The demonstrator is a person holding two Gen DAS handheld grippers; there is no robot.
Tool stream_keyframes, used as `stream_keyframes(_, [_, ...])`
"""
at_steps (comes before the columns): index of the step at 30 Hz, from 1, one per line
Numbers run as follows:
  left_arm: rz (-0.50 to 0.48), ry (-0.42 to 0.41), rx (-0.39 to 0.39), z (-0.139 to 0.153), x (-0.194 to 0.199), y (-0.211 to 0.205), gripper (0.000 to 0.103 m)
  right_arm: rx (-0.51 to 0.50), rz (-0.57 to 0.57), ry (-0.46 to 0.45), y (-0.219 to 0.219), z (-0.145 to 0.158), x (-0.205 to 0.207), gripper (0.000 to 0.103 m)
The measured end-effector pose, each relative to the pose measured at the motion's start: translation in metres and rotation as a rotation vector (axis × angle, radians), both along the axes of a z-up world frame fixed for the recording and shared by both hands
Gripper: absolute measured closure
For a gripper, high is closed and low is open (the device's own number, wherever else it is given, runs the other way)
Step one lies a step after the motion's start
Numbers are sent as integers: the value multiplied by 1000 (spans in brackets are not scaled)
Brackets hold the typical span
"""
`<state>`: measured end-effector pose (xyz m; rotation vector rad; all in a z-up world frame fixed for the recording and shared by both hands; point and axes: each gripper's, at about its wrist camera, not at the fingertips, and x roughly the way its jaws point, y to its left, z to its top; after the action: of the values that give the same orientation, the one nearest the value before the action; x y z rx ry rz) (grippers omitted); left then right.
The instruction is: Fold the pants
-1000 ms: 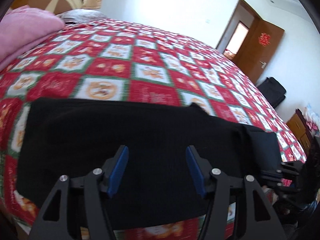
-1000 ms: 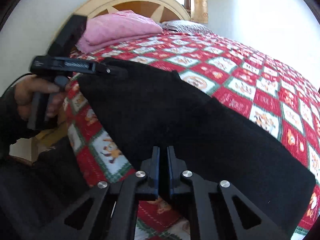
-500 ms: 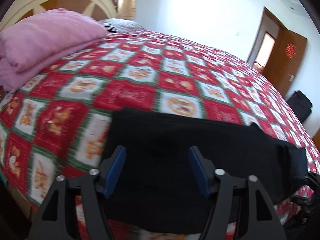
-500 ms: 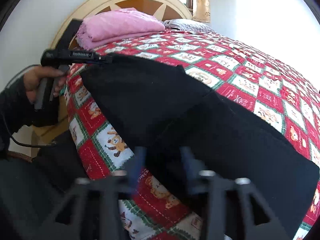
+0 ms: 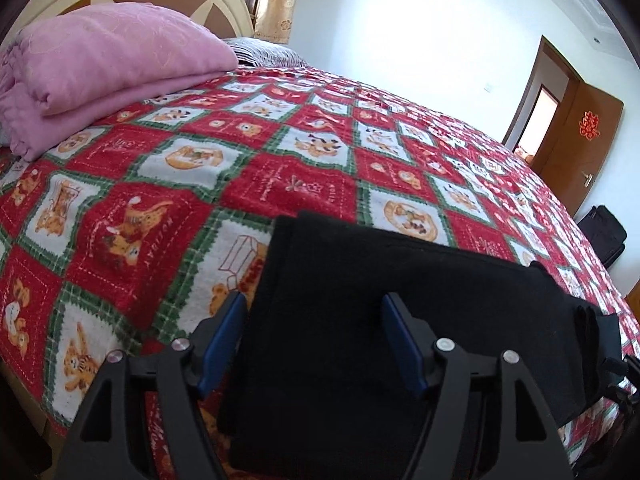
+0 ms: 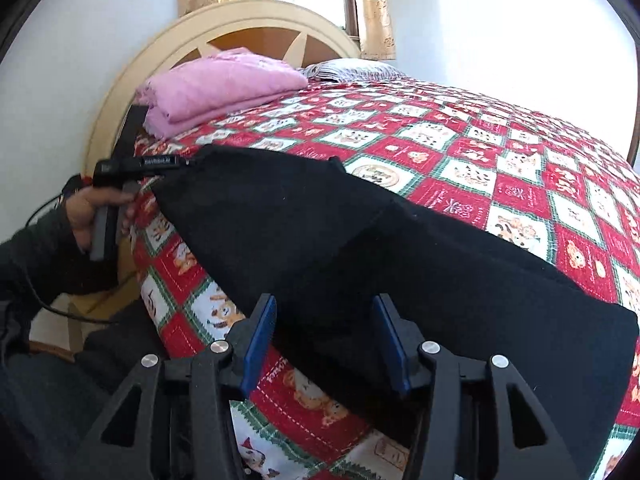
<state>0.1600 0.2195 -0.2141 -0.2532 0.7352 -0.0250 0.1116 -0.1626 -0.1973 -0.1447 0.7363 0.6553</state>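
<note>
Left fingers: the left gripper (image 5: 312, 344) has its blue-padded fingers (image 5: 222, 338) spread apart and released, nothing between the pads; they hover over the near left end of the pants.
Right fingers: the right gripper (image 6: 326, 338) is likewise parted, blue pads (image 6: 260, 338) wide, gripping nothing; the dark cloth lies under and beyond them.
Left hand: in the right wrist view the person's left hand (image 6: 86, 210) holds the other gripper's handle at the far left, its tip at the corner of the black cloth; whether the tip touches the cloth cannot be told.
Pants: the black pants (image 5: 400, 320) lie flat on the bed as a long dark band near the bed's near edge, running from the left end by the left fingers towards the lower right; in the right wrist view the pants (image 6: 360, 248) stretch diagonally from the left hand down to the right rim of the picture.
Bedspread: a red, green and white checked bedspread (image 5: 300, 184) with animal pictures covers the bed beneath the pants.
Pink blanket: a folded pink blanket (image 5: 104, 68) sits at the head of the bed, well apart from the pants, against the cream headboard (image 6: 240, 20).
Door: a brown door (image 5: 576, 136) stands open at the far right, with a dark bag (image 5: 602, 234) on the floor near it.
</note>
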Motion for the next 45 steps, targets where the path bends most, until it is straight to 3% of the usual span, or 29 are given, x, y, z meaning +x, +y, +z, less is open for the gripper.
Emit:
stream_keyframes(4, [4,5,46,2,-2,-7,39,15,-54,2,-6,-2,3,50])
stream_keyframes(8, [6,-2,41,1,-3,-6,39,35,-75,31,-10,-6,6,49])
stream_keyframes(10, [-8,-15,-9,1,-3,1,40,29,-83,36,-9,-8,7,49])
stream_keyframes(13, [-17,-27,-170,-4,-2,27,40,26,-81,38,-8,-10,6,48])
stream_keyframes(14, [-14,-30,-181,-4,-3,28,40,24,-80,37,-8,-10,5,48])
stream_keyframes(18, [-50,-21,-112,-5,0,17,42,14,-70,32,-4,-11,3,48])
stream_keyframes(20, [-59,-13,-113,-3,-1,15,50,13,-67,32,-3,-12,3,48])
stream_keyframes(22, [-86,-8,-162,1,-2,19,81,8,-65,27,-2,-12,1,47])
stream_keyframes(23, [-99,-9,-214,2,-2,21,81,8,-64,26,-1,-12,0,47])
stream_keyframes(27, [-101,-28,-206,11,-8,16,83,19,-72,17,-4,-9,0,47])
stream_keyframes(34, [-135,-108,-330,51,-22,10,83,36,-123,-9,-17,2,2,47])
stream_keyframes(45, [-392,-220,-374,132,-37,-96,83,39,-293,-47,-69,39,1,47])
